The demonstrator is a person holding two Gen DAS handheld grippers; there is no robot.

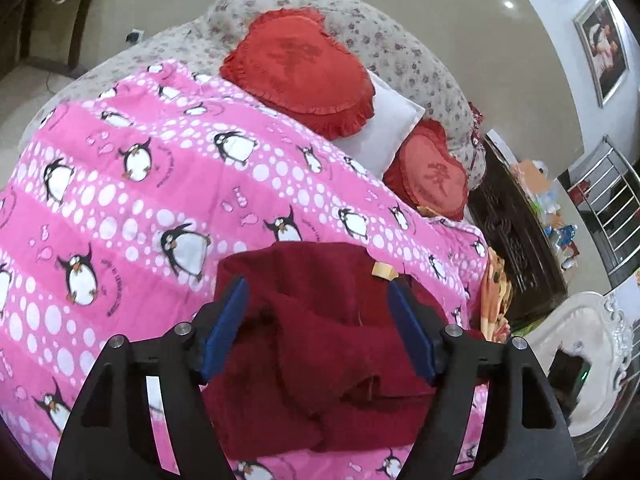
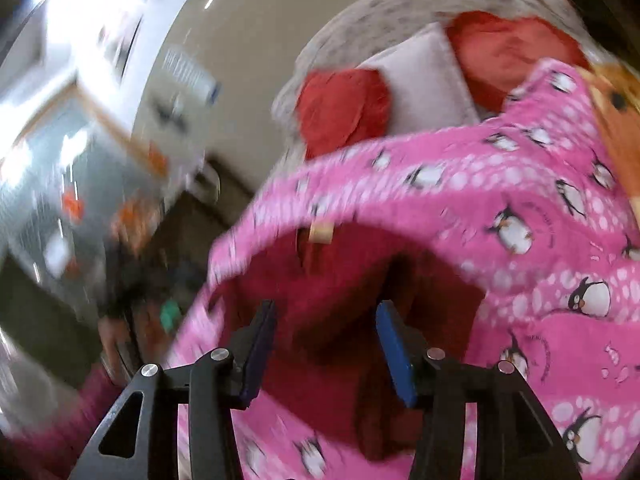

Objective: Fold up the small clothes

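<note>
Covering most of the bed in both views is a pink penguin-print blanket (image 1: 160, 184), and on it lies the dark red garment (image 1: 320, 344), crumpled and partly folded over itself. The left wrist view is sharp and shows what the other does not: the floral bedspread (image 1: 400, 56) at the head of the bed, a large red heart-shaped cushion (image 1: 300, 76) resting on a white pillow (image 1: 384, 128), a second, smaller red heart cushion (image 1: 432, 168) beside it, a dark carved cabinet (image 1: 516, 248) along the bed's side, and framed pictures (image 1: 600, 48) on the wall. The right wrist view is smeared by motion blur; the cushions and pillow appear there only as soft shapes, though it alone shows an orange fabric (image 2: 616, 120) at the blanket's far edge.

Over the garment the left gripper (image 1: 318, 328) has its blue-padded fingers (image 1: 226, 328) set wide apart, with red cloth filling the space between them; whether the pads touch the cloth cannot be told. The right gripper (image 2: 326, 346) also stands parted above the same garment (image 2: 320, 280), nothing pinched between its fingers. A small tan label (image 1: 383, 271) sits at the garment's far edge, just beyond the left gripper's right-hand finger, and shows in the right view as well (image 2: 320, 234).
</note>
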